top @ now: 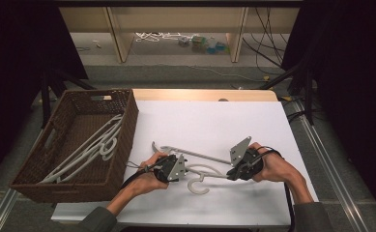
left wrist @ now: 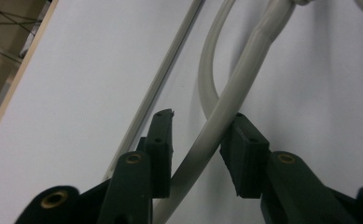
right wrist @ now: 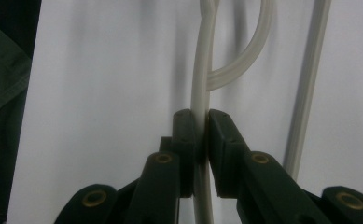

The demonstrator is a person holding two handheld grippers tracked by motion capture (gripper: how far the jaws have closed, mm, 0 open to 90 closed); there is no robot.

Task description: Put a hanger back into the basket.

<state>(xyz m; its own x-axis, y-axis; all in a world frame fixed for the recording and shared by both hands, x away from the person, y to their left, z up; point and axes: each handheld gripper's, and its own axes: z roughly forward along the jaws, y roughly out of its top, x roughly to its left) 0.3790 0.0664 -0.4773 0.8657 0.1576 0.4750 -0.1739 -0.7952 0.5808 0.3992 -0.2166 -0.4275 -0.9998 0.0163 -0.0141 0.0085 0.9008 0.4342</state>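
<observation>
Right now the right tool (right wrist: 201,154) is clenched on a pale grey plastic hanger (top: 202,176) over the white desk (top: 209,125); the left tool (left wrist: 195,154) gapes around it, released

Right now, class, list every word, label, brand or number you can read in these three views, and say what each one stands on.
None can be read: no print shows on the hanger, the wicker basket, the white table, the left gripper or the right gripper.
The small colourful items on the far floor are too small and blurred to read.
</observation>
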